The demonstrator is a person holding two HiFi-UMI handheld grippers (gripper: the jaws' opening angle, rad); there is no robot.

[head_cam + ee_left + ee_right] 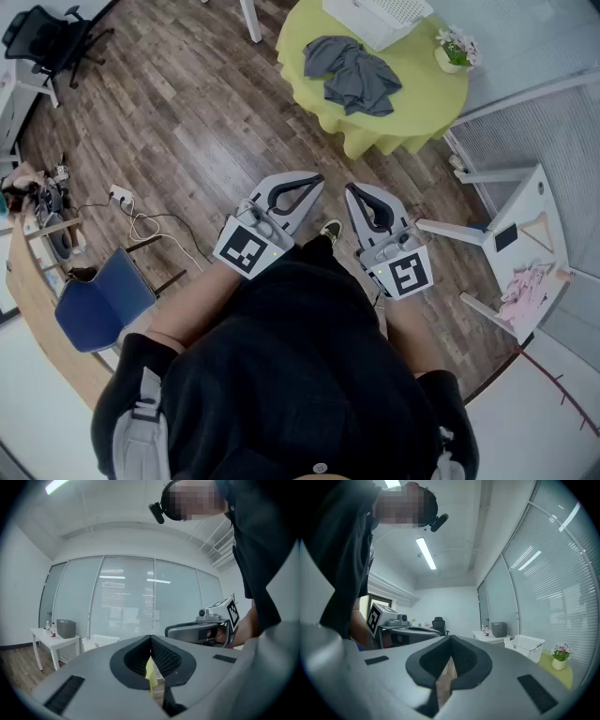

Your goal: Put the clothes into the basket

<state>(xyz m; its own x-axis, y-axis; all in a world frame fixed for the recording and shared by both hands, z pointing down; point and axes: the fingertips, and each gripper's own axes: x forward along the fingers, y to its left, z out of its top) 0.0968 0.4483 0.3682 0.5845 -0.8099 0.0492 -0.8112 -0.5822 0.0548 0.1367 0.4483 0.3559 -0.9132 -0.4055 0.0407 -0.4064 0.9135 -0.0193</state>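
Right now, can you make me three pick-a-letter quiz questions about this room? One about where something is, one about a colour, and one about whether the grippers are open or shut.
1. Where are the grey clothes?
A. on the floor
B. on the round table
C. on the blue chair

2. What colour is the tablecloth?
A. yellow-green
B. red
C. blue

3. How are the left gripper and the right gripper?
A. both wide open
B. one holds a shirt
C. both shut and empty

Answers:
1. B: the head view shows the clothes heaped on the tabletop.
2. A: the cloth draped over the table is yellow-green all round.
3. C: each gripper view shows its jaws together with nothing between them.
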